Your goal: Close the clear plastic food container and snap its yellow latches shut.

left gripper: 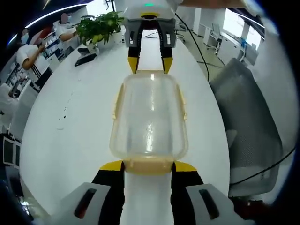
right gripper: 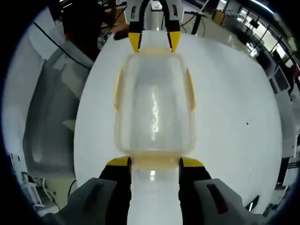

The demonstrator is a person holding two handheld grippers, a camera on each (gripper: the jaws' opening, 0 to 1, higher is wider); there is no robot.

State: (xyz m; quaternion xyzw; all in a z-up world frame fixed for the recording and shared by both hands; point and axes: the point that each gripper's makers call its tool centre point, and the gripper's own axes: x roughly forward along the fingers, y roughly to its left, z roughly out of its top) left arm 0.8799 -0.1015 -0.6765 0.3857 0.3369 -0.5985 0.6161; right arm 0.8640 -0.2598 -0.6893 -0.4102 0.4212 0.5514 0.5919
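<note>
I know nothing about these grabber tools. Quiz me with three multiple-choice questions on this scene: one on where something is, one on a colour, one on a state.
1. Where is the container?
A. on a chair
B. on the white table, between the two grippers
C. on the floor

2. What colour are the jaw tips of the left gripper?
A. yellow
B. blue
C. red

3. How do the right gripper's jaws stand?
A. shut tight together
B. apart, at the container's end
C. clamped on a cable

Answers: 1 B, one gripper shows at each end of it; 2 A, yellow tips on black jaws; 3 B, a wide gap shows between them.
</note>
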